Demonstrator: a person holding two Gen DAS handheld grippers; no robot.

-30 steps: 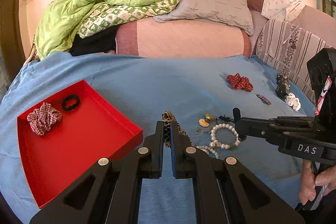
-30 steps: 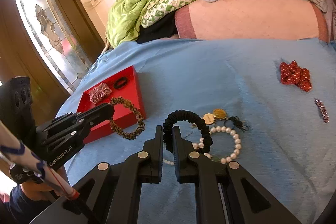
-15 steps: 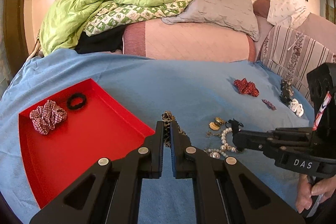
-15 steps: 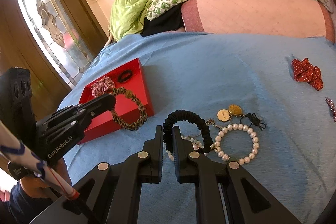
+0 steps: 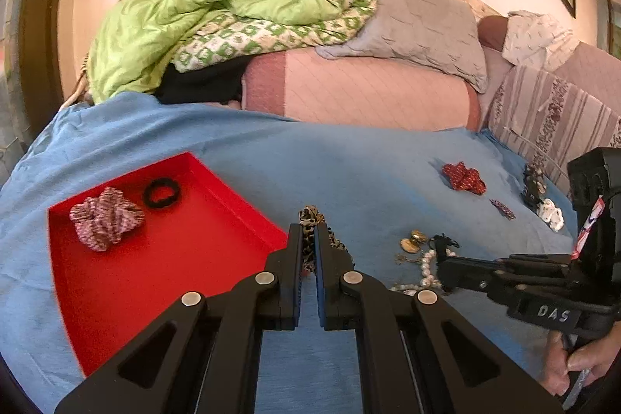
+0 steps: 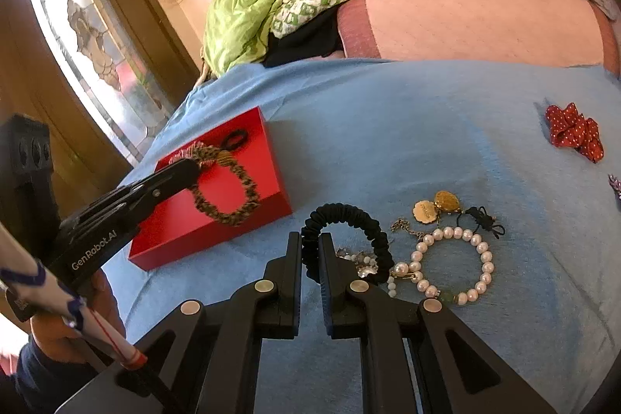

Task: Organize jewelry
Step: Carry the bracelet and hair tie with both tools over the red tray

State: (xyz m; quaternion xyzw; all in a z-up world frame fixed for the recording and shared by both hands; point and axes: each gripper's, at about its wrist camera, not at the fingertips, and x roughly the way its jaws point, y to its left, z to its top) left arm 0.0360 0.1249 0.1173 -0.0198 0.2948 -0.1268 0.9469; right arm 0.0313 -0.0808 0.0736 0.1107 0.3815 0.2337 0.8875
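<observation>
My left gripper (image 5: 309,231) is shut on a leopard-print scrunchie (image 5: 310,218), which hangs over the red tray (image 5: 163,270) in the right wrist view (image 6: 227,189). The left gripper also shows there (image 6: 186,167). The tray holds a plaid scrunchie (image 5: 104,218) and a small black hair tie (image 5: 161,193). My right gripper (image 6: 310,243) is shut on a black scrunchie (image 6: 349,220), held above a pearl bracelet (image 6: 452,264) and gold pendants (image 6: 436,206) on the blue bedspread (image 5: 349,173). The right gripper shows in the left wrist view (image 5: 446,264).
A red polka-dot scrunchie (image 6: 574,130) and more small hair pieces (image 5: 543,200) lie to the right on the bedspread. A green quilt (image 5: 217,14), pillows (image 5: 411,18) and a pink bolster (image 5: 361,92) are at the back. A glazed door (image 6: 89,37) stands left.
My left gripper has carried the leopard scrunchie left, from beside the tray to over it. My right gripper, holding the black scrunchie, has shifted slightly left over the jewelry pile.
</observation>
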